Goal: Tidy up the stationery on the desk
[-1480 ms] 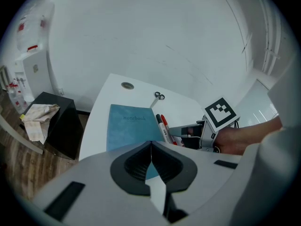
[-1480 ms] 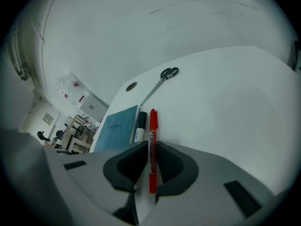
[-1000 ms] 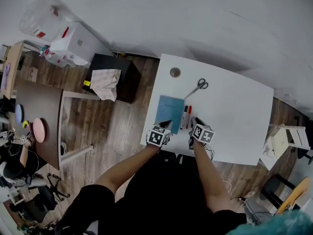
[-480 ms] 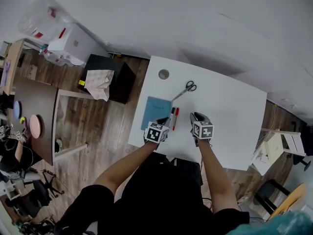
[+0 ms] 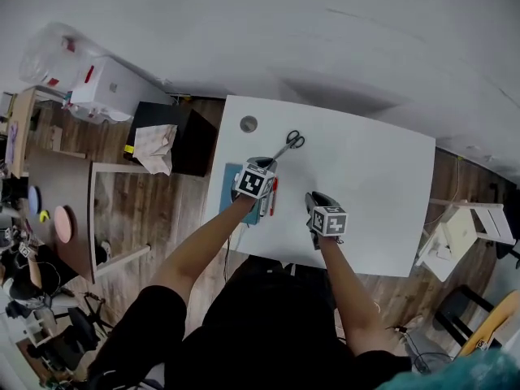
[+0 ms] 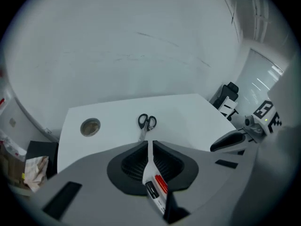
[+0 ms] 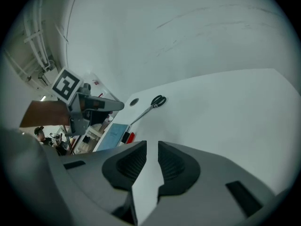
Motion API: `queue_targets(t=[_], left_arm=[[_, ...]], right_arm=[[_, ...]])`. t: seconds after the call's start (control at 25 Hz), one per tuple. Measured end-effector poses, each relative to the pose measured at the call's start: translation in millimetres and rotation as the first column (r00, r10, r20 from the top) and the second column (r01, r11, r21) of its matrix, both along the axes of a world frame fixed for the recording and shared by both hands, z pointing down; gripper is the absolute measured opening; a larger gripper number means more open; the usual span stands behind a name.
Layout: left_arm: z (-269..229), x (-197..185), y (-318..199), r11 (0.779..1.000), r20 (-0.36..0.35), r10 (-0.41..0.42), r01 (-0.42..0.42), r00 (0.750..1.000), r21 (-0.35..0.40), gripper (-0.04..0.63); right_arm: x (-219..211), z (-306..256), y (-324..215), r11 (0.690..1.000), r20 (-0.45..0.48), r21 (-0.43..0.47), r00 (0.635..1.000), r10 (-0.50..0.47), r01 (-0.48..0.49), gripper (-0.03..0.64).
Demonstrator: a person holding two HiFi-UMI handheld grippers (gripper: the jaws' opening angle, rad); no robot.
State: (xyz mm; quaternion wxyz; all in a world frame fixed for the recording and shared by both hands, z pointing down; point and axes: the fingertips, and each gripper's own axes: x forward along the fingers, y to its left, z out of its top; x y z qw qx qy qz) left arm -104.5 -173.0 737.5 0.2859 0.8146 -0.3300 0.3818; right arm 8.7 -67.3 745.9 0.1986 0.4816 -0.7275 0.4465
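One scissors [image 5: 290, 143], two markers [image 6: 161, 183] (black, red), one blue notebook [image 7: 113, 134]

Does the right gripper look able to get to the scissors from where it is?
Probably yes. The scissors lie ahead of the right gripper with only bare desk between; the left gripper hangs off to the side.
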Motion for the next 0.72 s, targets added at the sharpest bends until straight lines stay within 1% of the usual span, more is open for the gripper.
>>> queue_targets(t=[0.16,0.28,0.44,0.72], left_arm=[[6.8,13.9,-15.0,0.999,0.041,0.042,-0.041,0.998,-0.025,0.080],[16.8,23.7,-25.7,0.997,0.057,0.060,-0.058,0.997,-0.041,0.100],[12.6,45.7,-50.6,0.992,0.078,0.128,-0.126,0.989,-0.031,0.106],[39.1,65.4,-73.4,0.979,0.121,0.201,-0.194,0.972,-0.068,0.106]], right_arm=[[14.9,2.9,1.1,0.999,-0.015,0.002,0.999,-0.032,0.032,0.080],[21.2,5.8,2.2,0.999,-0.004,-0.020,0.999,-0.034,0.034,0.080],[21.5,4.2,1.8,0.999,0.028,-0.026,0.999,-0.021,0.021,0.080],[28.9,8.0,10.0,0.999,0.064,-0.044,0.998,0.002,0.001,0.080]])
